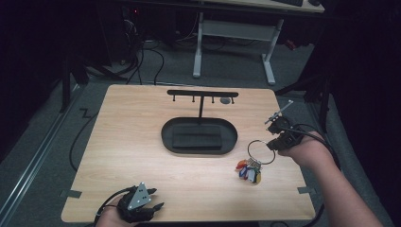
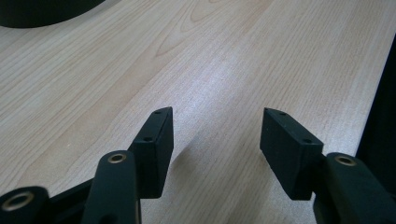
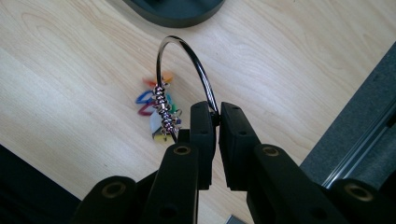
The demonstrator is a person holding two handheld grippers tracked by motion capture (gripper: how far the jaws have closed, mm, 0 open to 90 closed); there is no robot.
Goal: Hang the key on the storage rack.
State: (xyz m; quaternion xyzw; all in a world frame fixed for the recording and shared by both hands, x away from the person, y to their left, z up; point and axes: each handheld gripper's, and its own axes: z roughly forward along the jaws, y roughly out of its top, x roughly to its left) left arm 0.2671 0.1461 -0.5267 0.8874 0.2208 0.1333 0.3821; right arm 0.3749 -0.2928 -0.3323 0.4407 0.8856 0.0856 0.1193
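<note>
Left claw (image 2: 216, 140): spread wide with nothing between its jaws, held low over the near-left edge of the worktop (image 1: 132, 142).
Stand (image 1: 202, 97): black crossbar with small pegs on a post, rising from a dark oval tray (image 1: 198, 135) at the middle of the worktop.
Key ring (image 3: 187, 70): large metal loop lifted upright, a bunch of coloured tags (image 1: 249, 171) hanging from it and touching the wood.
Right claw (image 3: 215, 135): pressed together on the loop's wire, hand (image 1: 309, 150) coming in from the right edge.
</note>
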